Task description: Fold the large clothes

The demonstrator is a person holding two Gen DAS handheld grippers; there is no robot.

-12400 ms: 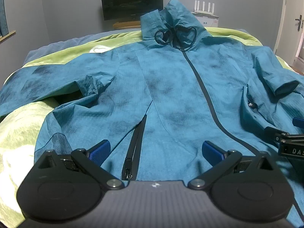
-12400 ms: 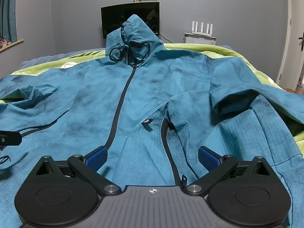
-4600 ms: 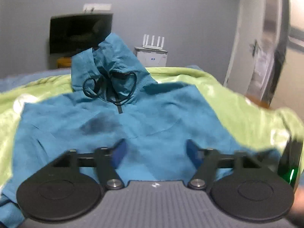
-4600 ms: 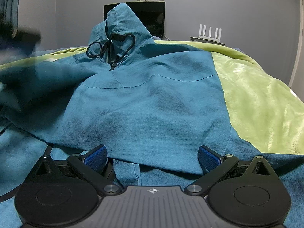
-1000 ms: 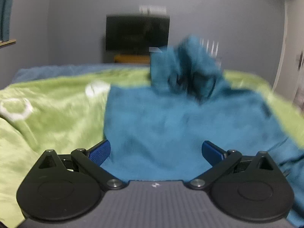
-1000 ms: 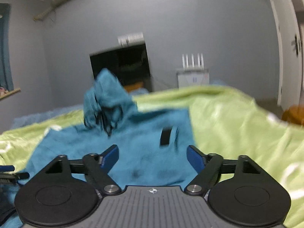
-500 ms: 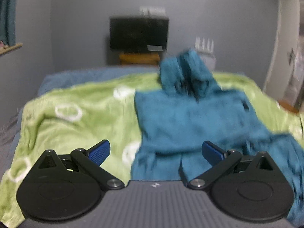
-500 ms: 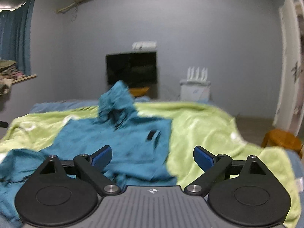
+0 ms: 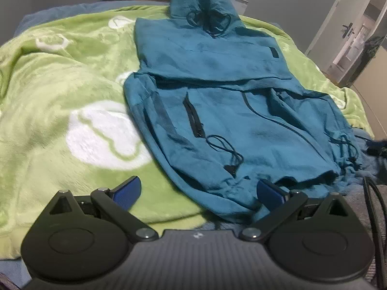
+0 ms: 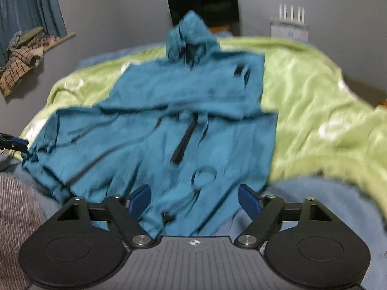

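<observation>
The blue jacket (image 9: 225, 111) lay on the green blanket (image 9: 72, 77) on the bed, sleeves already folded in. Both the left tool (image 9: 198, 191) and right tool (image 10: 194, 197) were open and empty by the bottom hem. Next they probably needed to grab the hem and fold it up toward the hood (image 9: 205, 9).

Each gripper, left (image 9: 197, 191) and right (image 10: 194, 199), is built of black linkage arms, silver pivot screws, round discs and blue finger pads (image 9: 127, 189).

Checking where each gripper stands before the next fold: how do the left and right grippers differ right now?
The left gripper hovers over the jacket's left hem corner and the green blanket; the right gripper sits over the hem's middle. The left's jaws stand wider. Both are open, holding nothing.
</observation>
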